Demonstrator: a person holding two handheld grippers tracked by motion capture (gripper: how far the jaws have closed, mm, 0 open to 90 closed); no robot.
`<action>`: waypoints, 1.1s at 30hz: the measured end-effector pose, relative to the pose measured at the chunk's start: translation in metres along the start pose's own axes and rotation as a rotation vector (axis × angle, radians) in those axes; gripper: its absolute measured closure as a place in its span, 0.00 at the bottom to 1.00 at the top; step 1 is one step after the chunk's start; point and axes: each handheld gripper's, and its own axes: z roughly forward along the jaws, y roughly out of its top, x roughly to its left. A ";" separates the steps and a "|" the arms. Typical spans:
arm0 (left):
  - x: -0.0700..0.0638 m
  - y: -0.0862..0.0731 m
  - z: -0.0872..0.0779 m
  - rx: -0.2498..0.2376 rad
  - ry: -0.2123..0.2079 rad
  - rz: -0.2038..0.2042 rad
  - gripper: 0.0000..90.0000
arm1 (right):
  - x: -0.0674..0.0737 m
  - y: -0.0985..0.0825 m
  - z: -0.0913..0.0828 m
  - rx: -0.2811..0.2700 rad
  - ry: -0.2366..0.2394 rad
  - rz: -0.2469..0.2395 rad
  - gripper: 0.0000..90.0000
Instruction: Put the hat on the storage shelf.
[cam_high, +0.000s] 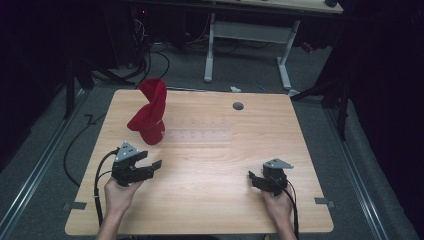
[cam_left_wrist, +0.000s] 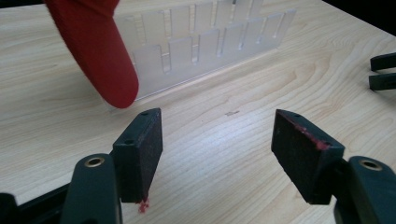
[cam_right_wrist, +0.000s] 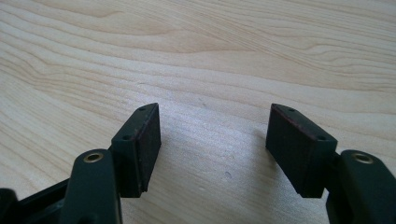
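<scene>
Both grippers empty, red cloth draped on the rack near the counter's far left corner

The wooden counter (cam_high: 210, 200) carries a red cloth (cam_high: 149, 116) standing tall over the left end of a clear slotted rack (cam_high: 200, 129), set toward the far left corner; in the left gripper view the cloth's rounded lower end hangs at the rack's near face, whether touching I can't tell. The left gripper (cam_high: 152, 165) sits near the left front edge, released, jaws wide and bare, pointed toward the rack. The right gripper (cam_high: 251, 176) rests near the right front edge, likewise released over bare wood. I'd judge the cloth is the job, and the next move calls for the left gripper to advance and close on its lower end
</scene>
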 end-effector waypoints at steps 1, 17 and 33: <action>-0.001 -0.002 0.000 0.000 -0.002 -0.002 0.38 | 0.000 0.000 0.000 0.000 0.000 0.000 0.40; -0.007 -0.019 0.003 0.032 -0.023 -0.006 0.40 | 0.000 0.000 0.000 0.000 0.000 0.000 0.40; -0.013 -0.034 0.010 0.064 -0.042 -0.005 0.40 | 0.000 0.000 0.000 0.000 0.000 0.002 0.40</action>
